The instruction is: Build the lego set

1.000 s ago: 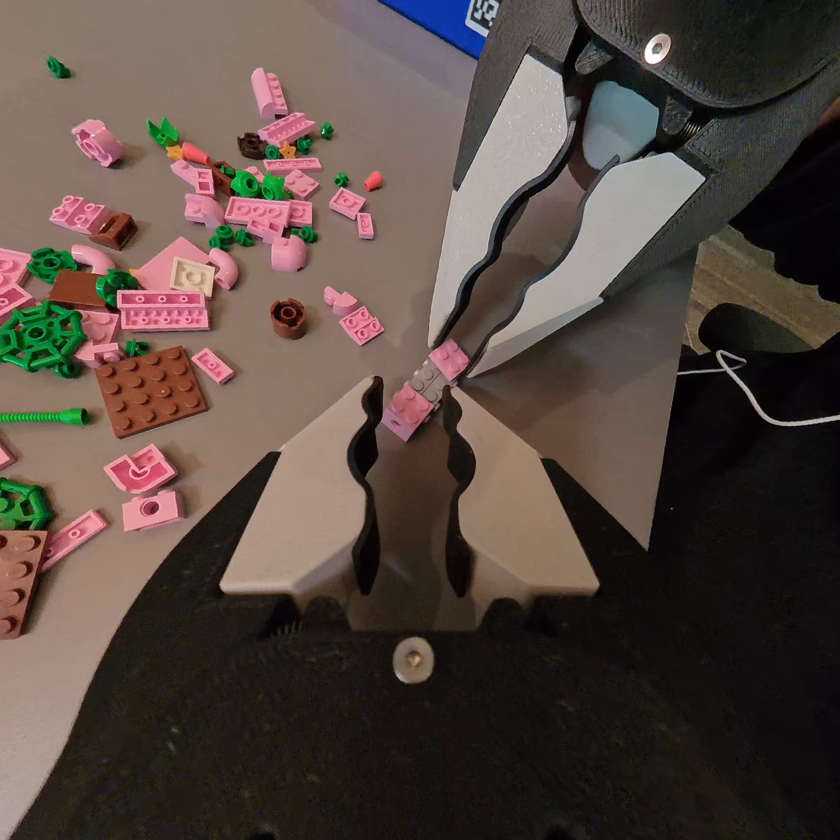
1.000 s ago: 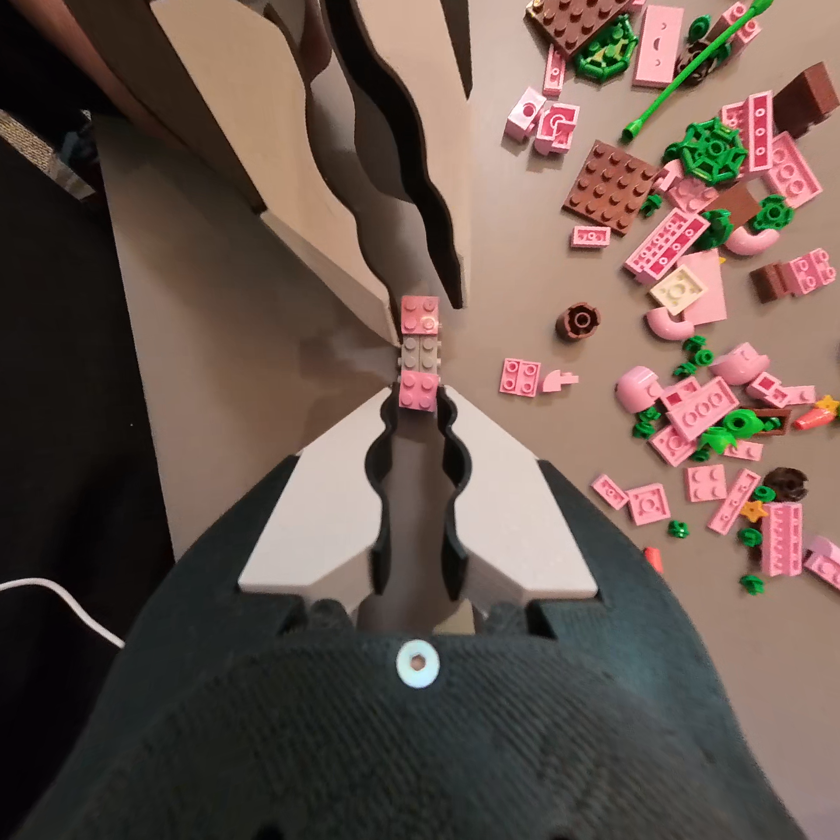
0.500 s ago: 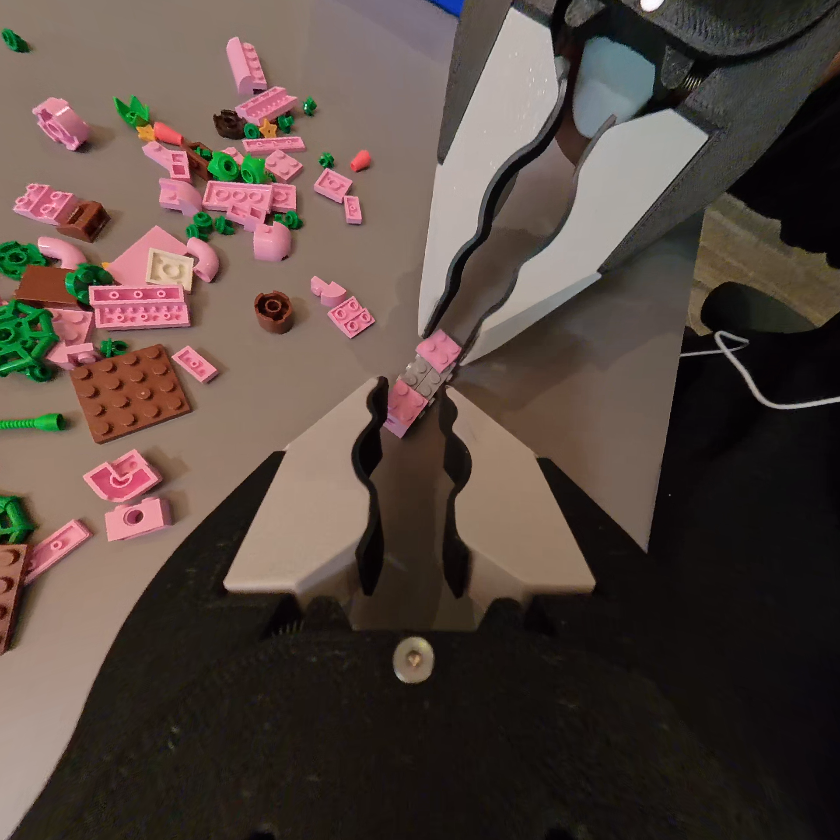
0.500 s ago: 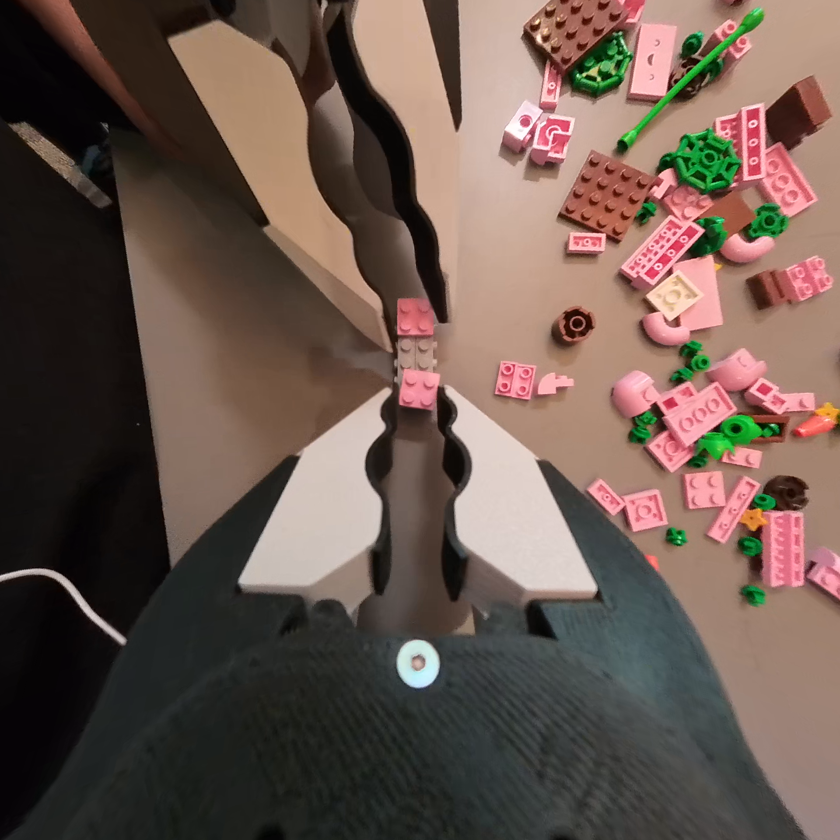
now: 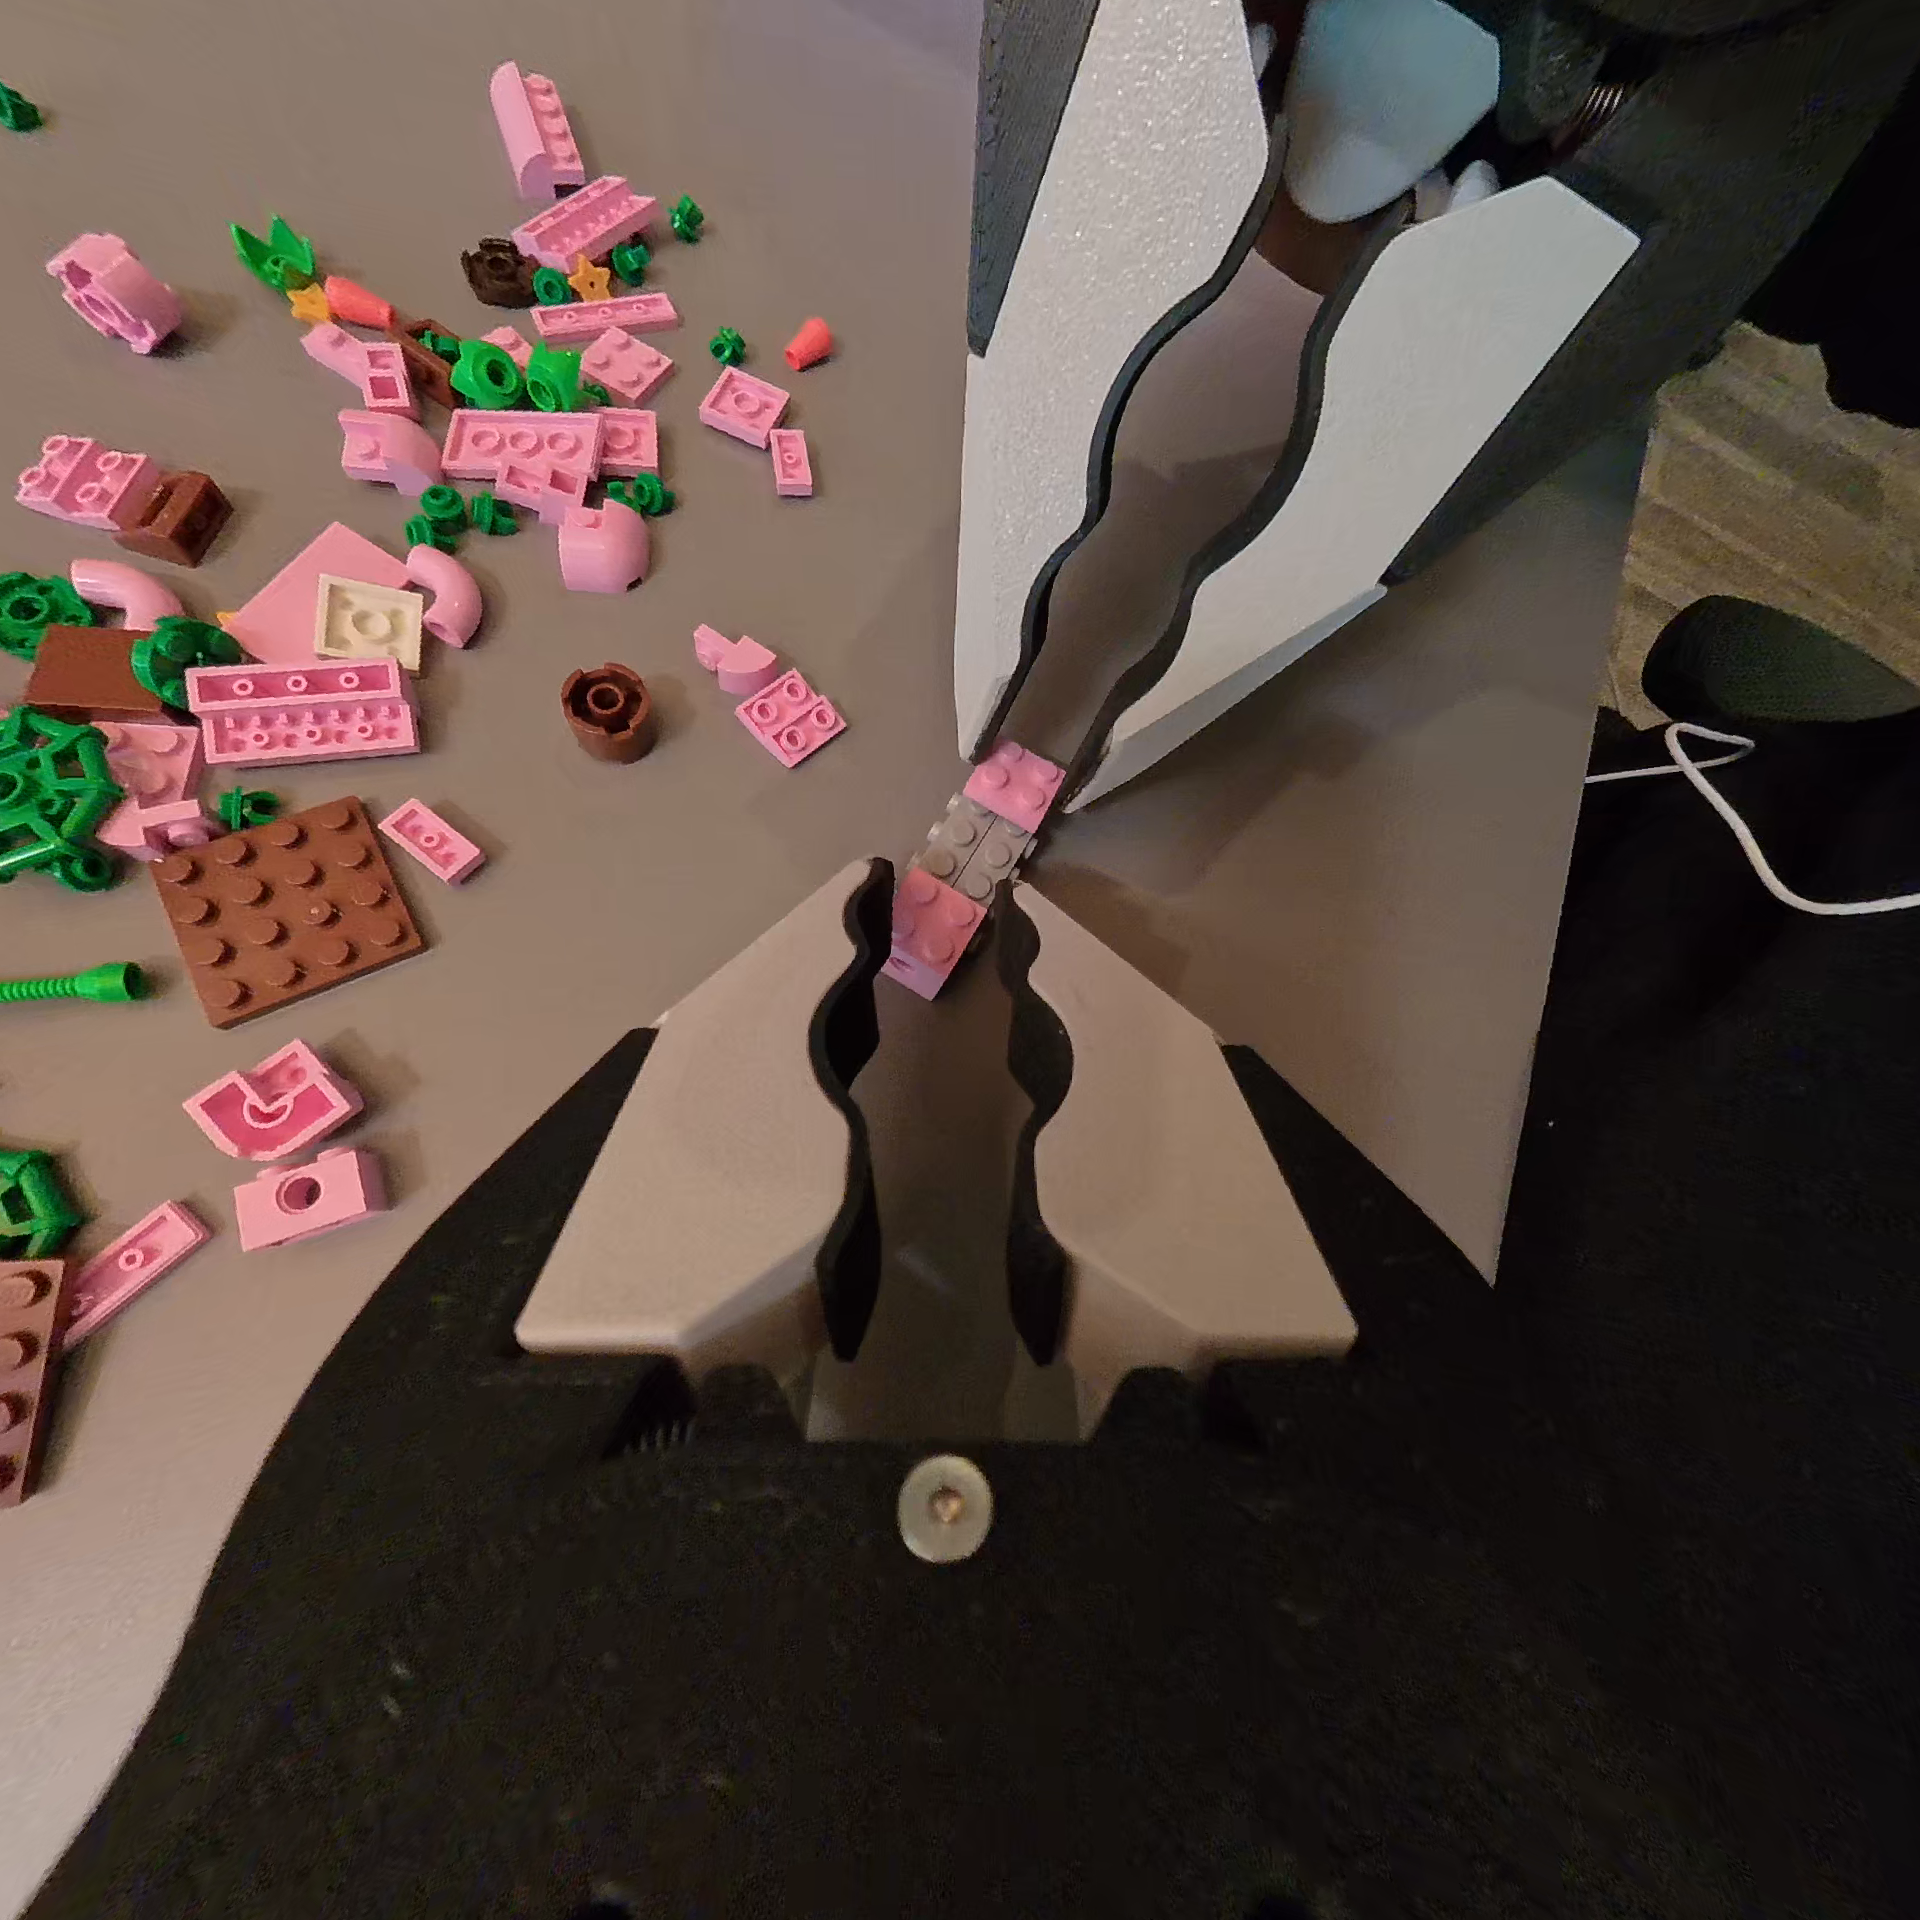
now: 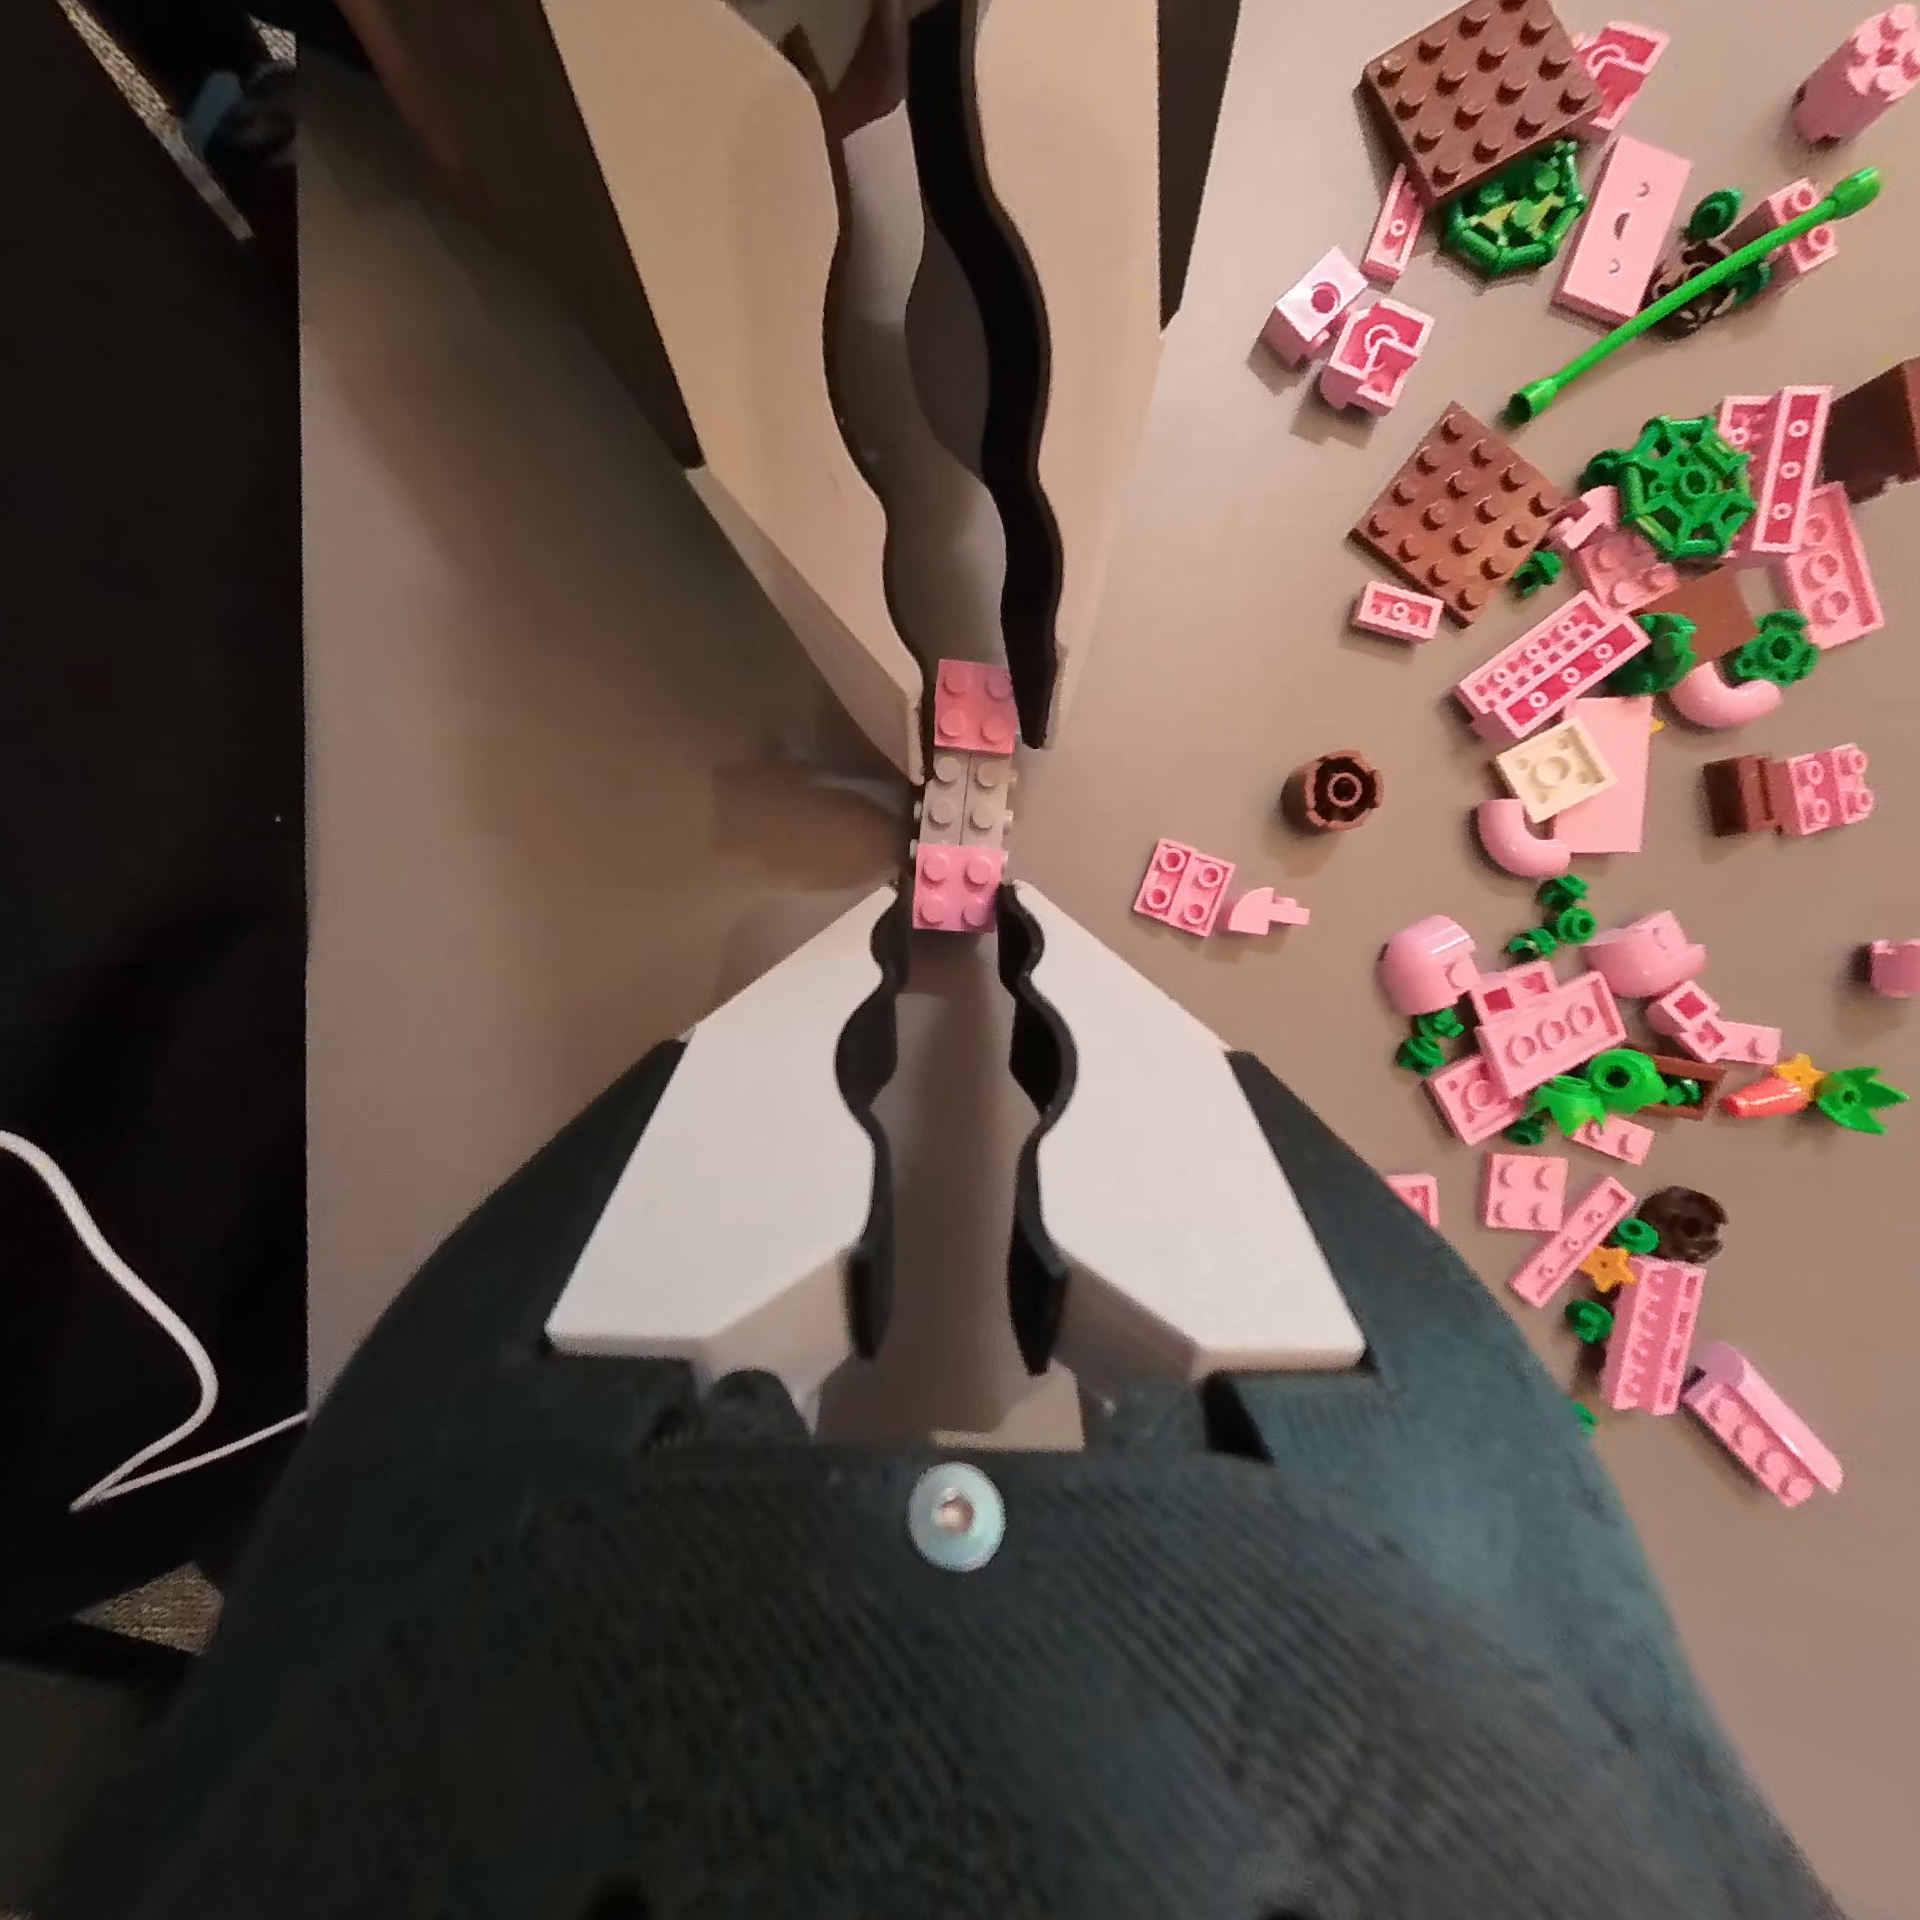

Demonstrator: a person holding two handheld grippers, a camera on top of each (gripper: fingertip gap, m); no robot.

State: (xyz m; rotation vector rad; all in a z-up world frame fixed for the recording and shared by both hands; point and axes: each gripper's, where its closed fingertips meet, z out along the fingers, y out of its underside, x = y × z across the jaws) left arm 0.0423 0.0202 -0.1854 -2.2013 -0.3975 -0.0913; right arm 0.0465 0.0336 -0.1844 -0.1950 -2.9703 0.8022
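A small lego assembly of a pink brick (image 5: 930,930), grey plates (image 5: 977,842) and a second pink brick (image 5: 1013,779) hangs just above the grey table (image 5: 852,260). My left gripper (image 5: 948,902) is shut on the near pink brick. My right gripper (image 5: 1034,771) comes in from the top and is shut on the far pink brick. In the right wrist view my right gripper (image 6: 951,896) grips its pink brick (image 6: 956,883). The grey plates (image 6: 966,805) join it to the other pink brick (image 6: 974,707), held by the left gripper (image 6: 977,753).
Loose pink, green and brown pieces lie scattered on the left, among them a brown plate (image 5: 286,909), a brown round piece (image 5: 608,712) and a pink 2x2 plate (image 5: 792,717). The table edge (image 5: 1548,935) runs close on the right, with a white cable (image 5: 1766,842) beyond it. Less than 4 cm separates the two grippers' tips. The brown round piece (image 5: 608,712) sits 6 cm or so from the ends of my left fingers. The right camera catches it too, in the right wrist view (image 6: 1335,774).
Both grippers keep their hold on the assembly. The pair has drifted slightly, so the loose pieces shift a little in both views.
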